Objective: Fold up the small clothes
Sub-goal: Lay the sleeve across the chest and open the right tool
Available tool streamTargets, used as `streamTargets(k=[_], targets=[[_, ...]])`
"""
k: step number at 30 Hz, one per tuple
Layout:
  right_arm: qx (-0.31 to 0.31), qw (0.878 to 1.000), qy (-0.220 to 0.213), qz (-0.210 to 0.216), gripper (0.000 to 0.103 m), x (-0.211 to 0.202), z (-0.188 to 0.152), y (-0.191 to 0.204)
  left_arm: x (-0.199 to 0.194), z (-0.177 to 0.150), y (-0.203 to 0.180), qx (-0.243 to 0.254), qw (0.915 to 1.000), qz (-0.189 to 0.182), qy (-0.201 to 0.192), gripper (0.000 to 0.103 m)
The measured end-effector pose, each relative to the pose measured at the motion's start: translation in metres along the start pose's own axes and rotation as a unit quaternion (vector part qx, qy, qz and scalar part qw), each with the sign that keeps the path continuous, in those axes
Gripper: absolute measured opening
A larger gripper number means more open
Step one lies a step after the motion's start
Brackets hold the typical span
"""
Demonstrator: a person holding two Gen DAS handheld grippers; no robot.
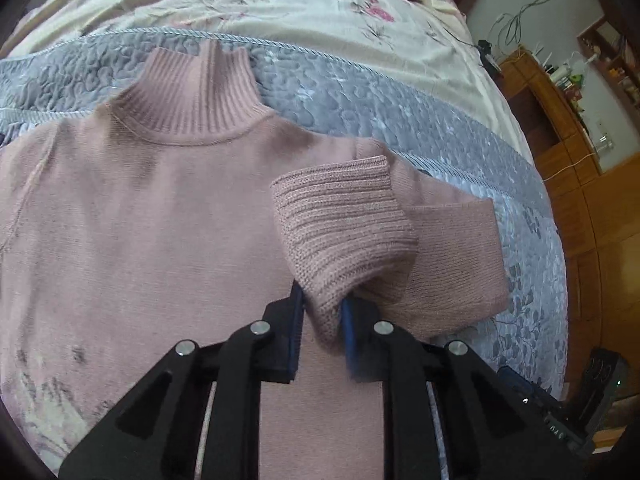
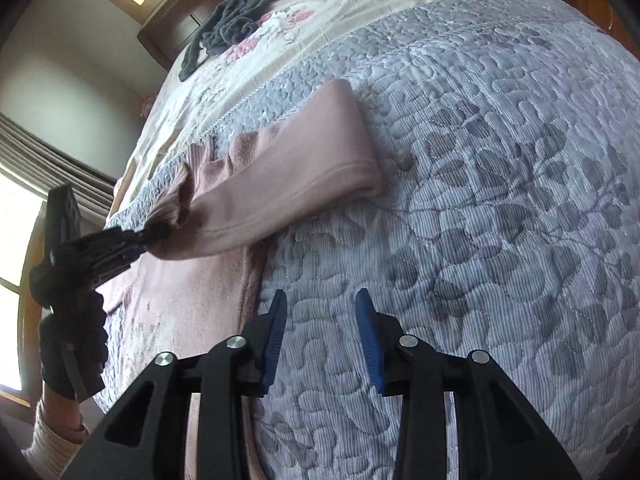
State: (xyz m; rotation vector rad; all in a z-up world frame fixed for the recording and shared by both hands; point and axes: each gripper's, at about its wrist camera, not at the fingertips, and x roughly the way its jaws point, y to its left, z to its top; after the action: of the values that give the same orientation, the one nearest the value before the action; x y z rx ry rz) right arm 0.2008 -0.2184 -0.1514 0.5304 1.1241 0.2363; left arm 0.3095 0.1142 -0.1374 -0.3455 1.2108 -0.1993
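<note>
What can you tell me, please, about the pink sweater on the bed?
The pink sweater is a dusty pink fine knit with a ribbed high collar, lying flat on the grey quilted bedspread, front up. One sleeve is doubled back over the body, its ribbed cuff pinched and lifted by the left claw. Faint dark marks show on the chest and lower front. The right claw is open over the bedspread, apart from it.
</note>
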Motion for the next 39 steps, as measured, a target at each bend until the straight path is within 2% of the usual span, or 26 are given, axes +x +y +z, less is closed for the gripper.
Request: streamTargets(k=[4, 6, 9, 12, 18, 23, 30, 32, 34, 39], targets=[[0.031, 0.999, -0.005, 0.009, 0.037, 0.013, 0.024, 0.002, -0.023, 0.005, 0.038, -0.012, 0.9995, 0.021, -0.022, 0.015], [0.037, 0.999, -0.009, 0.029, 0.037, 0.02, 0.036, 0.009, -0.035, 0.009, 0.053, -0.015, 0.9986, 0.036, -0.035, 0.015], [0.025, 0.999, -0.006, 0.047, 0.037, 0.035, 0.052, 0.026, -0.046, 0.015, 0.078, -0.022, 0.9973, 0.051, -0.047, 0.015], [0.01, 0.998, 0.003, 0.057, 0.037, 0.053, 0.062, 0.043, -0.048, 0.019, 0.097, -0.033, 0.9971, 0.052, -0.045, 0.015], [0.006, 0.999, 0.046, -0.003, 0.034, 0.093, 0.06, 0.05, -0.027, 0.014, 0.124, -0.046, 0.9969, 0.06, -0.026, 0.017], [-0.006, 0.999, 0.048, -0.002, 0.034, 0.1, 0.054, 0.049, -0.019, 0.008, 0.152, -0.065, 0.9952, 0.071, -0.019, 0.023], [-0.012, 0.999, 0.052, -0.001, 0.034, 0.098, 0.055, 0.048, -0.056, 0.001, 0.206, -0.096, 0.9852, 0.132, -0.051, 0.022], [-0.024, 0.998, 0.047, -0.018, 0.034, 0.093, 0.054, 0.057, -0.069, -0.002, 0.21, -0.094, 0.9841, 0.138, -0.059, 0.022], [-0.039, 0.998, 0.038, -0.023, 0.039, 0.085, 0.054, 0.07, -0.078, -0.004, 0.204, -0.088, 0.9854, 0.129, -0.067, 0.023], [-0.066, 0.997, 0.047, 0.0, 0.041, 0.084, 0.049, 0.101, -0.071, 0.004, 0.159, -0.046, 0.9922, 0.093, -0.069, 0.037]])
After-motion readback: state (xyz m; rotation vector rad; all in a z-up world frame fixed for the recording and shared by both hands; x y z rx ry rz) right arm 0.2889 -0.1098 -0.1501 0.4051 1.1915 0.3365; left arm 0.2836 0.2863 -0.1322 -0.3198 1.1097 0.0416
